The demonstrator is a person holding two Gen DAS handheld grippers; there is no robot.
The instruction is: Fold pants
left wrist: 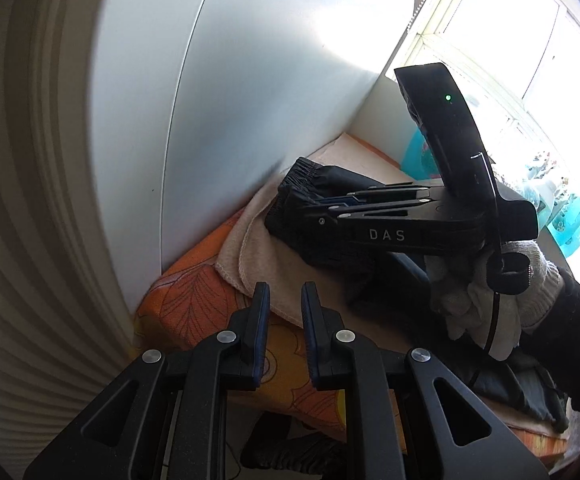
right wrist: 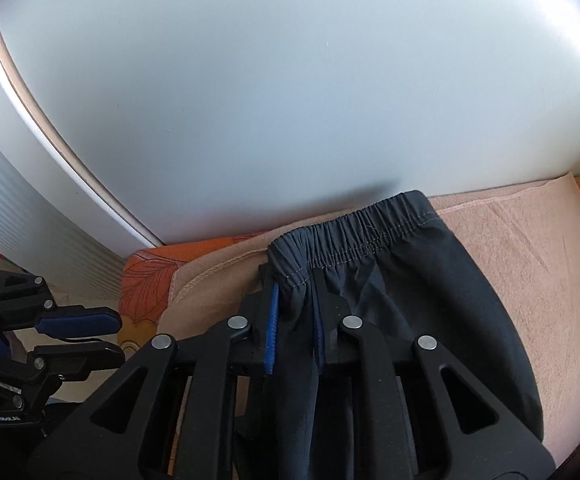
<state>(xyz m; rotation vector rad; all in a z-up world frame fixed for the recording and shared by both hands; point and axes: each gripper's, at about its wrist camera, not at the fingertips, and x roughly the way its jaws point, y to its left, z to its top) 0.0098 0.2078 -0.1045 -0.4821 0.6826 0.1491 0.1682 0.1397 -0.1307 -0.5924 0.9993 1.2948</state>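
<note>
- Pants [right wrist: 430,280]: waistband at centre frame, pointing toward the white panel [right wrist: 290,80]; long axis runs down to the lower edge.
- Right gripper [right wrist: 294,312]: clamped on a waistband fold.
- Left gripper [left wrist: 286,312]: narrow gap, nothing between its fingers.

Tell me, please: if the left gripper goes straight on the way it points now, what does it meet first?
Probably the beige towel, lying just ahead of the left gripper; depth is unclear.

Beige towel [right wrist: 530,248] spread over orange leaf-print cover [left wrist: 194,300]; white panel [right wrist: 290,100] behind at twelve o'clock; turquoise plastic items [left wrist: 574,220] by bright window [left wrist: 530,40] at two o'clock.
</note>
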